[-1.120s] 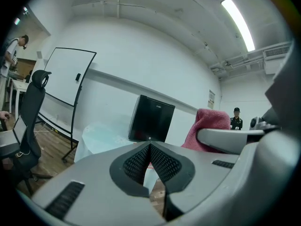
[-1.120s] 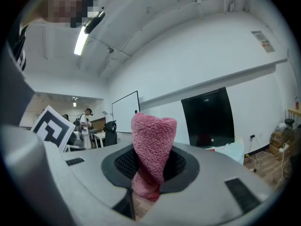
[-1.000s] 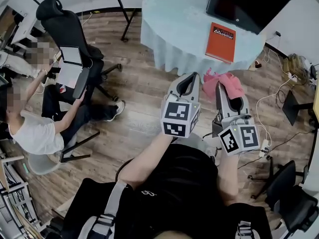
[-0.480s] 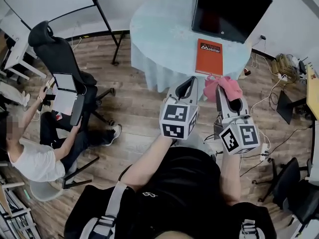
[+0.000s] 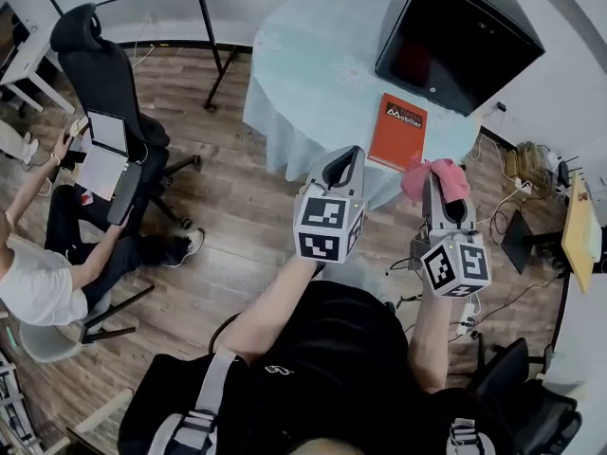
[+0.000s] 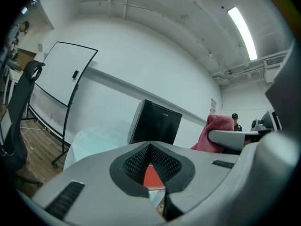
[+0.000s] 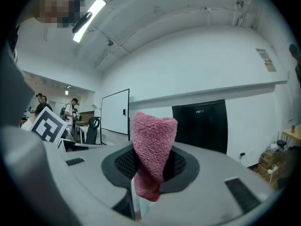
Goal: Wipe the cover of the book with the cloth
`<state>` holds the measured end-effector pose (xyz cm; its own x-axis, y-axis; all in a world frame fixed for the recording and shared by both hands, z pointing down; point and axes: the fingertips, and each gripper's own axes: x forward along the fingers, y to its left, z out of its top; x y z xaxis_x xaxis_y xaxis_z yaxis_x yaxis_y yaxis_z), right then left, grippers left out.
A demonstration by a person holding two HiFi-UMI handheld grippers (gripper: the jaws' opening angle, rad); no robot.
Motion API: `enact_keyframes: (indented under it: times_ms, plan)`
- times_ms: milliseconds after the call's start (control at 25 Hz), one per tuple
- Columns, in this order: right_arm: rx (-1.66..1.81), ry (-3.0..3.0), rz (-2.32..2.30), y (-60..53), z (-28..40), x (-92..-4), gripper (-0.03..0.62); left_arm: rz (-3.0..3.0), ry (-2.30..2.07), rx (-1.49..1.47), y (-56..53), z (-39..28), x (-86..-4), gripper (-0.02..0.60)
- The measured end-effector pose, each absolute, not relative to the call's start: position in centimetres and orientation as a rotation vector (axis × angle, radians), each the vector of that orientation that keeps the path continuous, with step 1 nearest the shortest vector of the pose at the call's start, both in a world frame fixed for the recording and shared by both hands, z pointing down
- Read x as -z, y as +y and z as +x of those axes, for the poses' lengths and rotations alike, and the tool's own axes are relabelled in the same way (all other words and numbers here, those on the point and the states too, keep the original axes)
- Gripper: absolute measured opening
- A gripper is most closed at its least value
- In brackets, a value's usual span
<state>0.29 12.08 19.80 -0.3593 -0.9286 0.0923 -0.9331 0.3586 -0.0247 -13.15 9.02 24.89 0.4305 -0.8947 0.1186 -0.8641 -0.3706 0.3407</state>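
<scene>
An orange book (image 5: pixel 397 131) lies flat near the front edge of the round table (image 5: pixel 313 64) with a pale blue cloth, and shows between the left jaws as an orange patch (image 6: pixel 151 176). My right gripper (image 5: pixel 433 180) is shut on a pink cloth (image 5: pixel 432 174), held in the air just short of the table's edge, right of the book. The pink cloth (image 7: pixel 151 149) sticks up from between the right jaws. My left gripper (image 5: pixel 345 162) is shut and holds nothing, hanging in front of the table, left of the book.
A black box-like cabinet (image 5: pixel 455 36) stands on the table behind the book. A black office chair (image 5: pixel 104 83) and a seated person (image 5: pixel 47 263) are at the left on the wooden floor. A whiteboard stand (image 5: pixel 204 27) is beside the table. Cables (image 5: pixel 512 216) lie at the right.
The view has shifted: the table and book sit closer to both grippers than before. The right gripper still holds the pink cloth, now nearer the table edge. The left gripper stays shut.
</scene>
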Motion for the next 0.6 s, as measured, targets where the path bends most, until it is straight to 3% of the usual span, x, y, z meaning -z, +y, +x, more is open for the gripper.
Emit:
enact_keyframes:
  times_ms: [240, 600]
  plan:
    - [-0.058, -2.585, 1.595, 8.5, -1.7, -19.3, 0.1, 2.282, -1.506, 0.164, 5.9, -12.1, -25.5, 0.014]
    - [-0.273, -2.533, 1.585, 1.5, 3.6, -25.7, 0.1, 2.179, -1.456, -0.01, -0.4, -6.9, -32.3, 0.014]
